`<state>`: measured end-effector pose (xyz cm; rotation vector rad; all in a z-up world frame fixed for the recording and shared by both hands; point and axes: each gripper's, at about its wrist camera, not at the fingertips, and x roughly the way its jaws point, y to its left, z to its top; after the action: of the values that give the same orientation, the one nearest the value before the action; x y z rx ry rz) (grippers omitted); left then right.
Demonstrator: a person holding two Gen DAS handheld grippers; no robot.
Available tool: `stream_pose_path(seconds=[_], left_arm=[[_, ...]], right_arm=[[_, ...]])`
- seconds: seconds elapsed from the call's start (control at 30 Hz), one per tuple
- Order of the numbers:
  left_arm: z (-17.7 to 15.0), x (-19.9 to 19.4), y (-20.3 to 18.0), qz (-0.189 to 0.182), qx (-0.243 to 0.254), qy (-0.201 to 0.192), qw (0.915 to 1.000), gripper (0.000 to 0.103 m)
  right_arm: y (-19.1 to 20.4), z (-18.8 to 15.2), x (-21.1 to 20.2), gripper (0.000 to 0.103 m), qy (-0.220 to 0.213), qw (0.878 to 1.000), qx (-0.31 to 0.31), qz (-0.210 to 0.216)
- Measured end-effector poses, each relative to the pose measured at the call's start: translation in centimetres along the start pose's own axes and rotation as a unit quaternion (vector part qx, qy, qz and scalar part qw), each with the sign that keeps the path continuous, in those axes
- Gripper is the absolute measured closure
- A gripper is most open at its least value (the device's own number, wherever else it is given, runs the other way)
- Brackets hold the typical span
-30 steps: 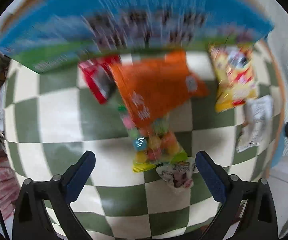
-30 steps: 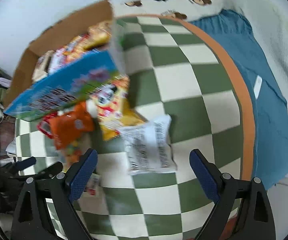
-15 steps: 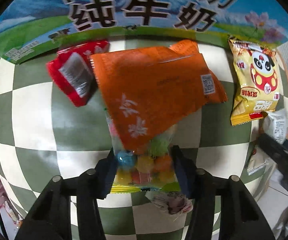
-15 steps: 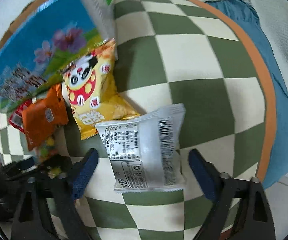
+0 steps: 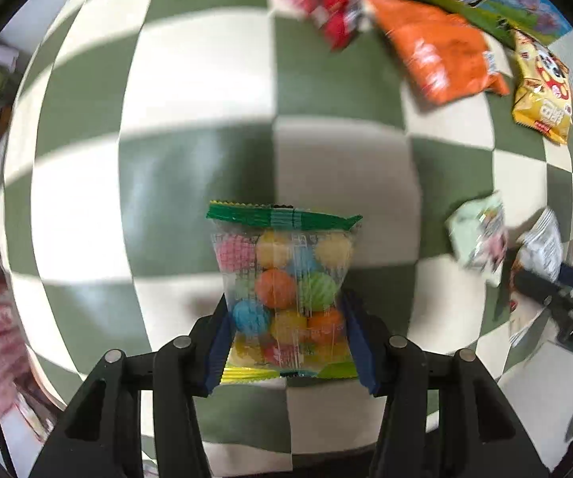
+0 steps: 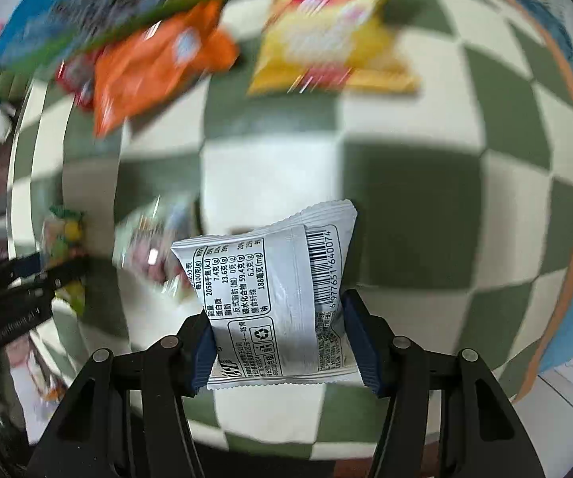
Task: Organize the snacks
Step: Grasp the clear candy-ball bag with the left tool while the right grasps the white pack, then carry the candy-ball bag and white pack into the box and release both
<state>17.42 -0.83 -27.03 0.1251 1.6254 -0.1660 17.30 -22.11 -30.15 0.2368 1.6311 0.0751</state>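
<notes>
Above the green-and-white checkered mat [image 5: 190, 91], the left gripper [image 5: 288, 342] pinched a clear, green-topped packet of multicoloured candy balls [image 5: 284, 290], while the right gripper [image 6: 282, 344] pinched a white foil snack packet [image 6: 274, 298] printed with a barcode.

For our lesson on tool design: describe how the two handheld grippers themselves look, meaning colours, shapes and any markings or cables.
Both the left gripper and the right gripper look alike: black angular frames with triangular cut-outs and round silver bolts, ending in two fingers lined with dark blue ribbed pads. A thin black cable runs down the left view's edge. White lettering marks each gripper's side, too blurred to read.
</notes>
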Motion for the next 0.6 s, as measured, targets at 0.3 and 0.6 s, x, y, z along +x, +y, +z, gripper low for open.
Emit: stream_pose_path(seconds=[0.3, 0.6], left_arm=[[-0.3, 2.7, -1.2, 0.021, 0.0, 0.006, 0.9998, 0.037], [-0.6, 2.0, -2.5, 0.039, 0.012, -0.016, 0.999, 0.054]], right_arm=[[0.5, -0.8, 2.2, 0.042, 0.01, 1.0, 0.008, -0.016], [1.2, 0.2, 3.0, 0.041, -0.001, 0.999, 0.019, -0.026]])
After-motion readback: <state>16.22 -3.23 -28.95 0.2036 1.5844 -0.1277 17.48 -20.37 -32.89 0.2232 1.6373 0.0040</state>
